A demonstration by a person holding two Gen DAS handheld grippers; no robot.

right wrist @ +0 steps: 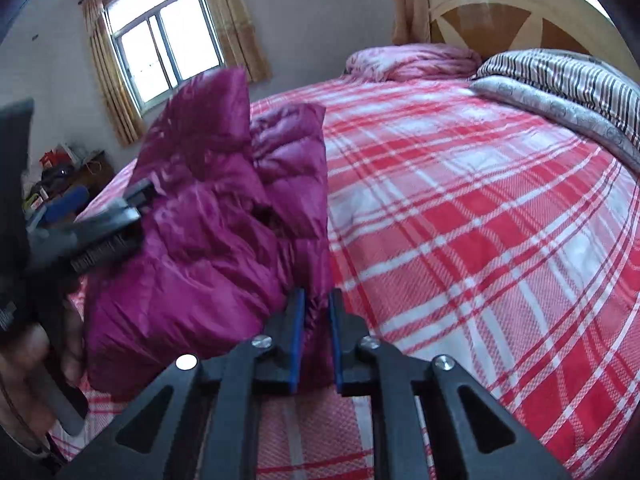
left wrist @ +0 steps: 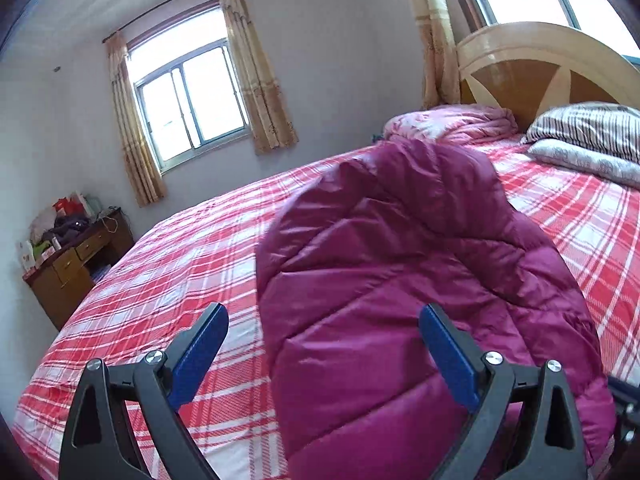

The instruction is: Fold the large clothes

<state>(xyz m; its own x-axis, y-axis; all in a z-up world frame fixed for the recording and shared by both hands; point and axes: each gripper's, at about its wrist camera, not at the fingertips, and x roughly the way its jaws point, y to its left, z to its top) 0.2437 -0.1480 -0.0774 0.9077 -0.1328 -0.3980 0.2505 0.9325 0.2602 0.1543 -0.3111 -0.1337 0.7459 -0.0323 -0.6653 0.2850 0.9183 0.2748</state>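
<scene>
A magenta quilted down jacket [left wrist: 420, 264] lies bunched on the red and white plaid bed [left wrist: 168, 264]. My left gripper [left wrist: 324, 320] is open, its blue pads spread wide at the jacket's near edge, holding nothing. In the right wrist view the jacket [right wrist: 208, 240] is lifted and folded over. My right gripper [right wrist: 317, 300] is shut on the jacket's lower right edge, with cloth pinched between the blue pads. The left gripper [right wrist: 100, 216] shows blurred at the left of that view, against the jacket.
A pink quilt [left wrist: 448, 124] and striped pillows [left wrist: 588, 136] lie by the wooden headboard [left wrist: 540, 68]. A cluttered wooden desk [left wrist: 76, 260] stands by the wall under the curtained window [left wrist: 188, 100]. Plaid bedsheet [right wrist: 480, 220] stretches to the right of the jacket.
</scene>
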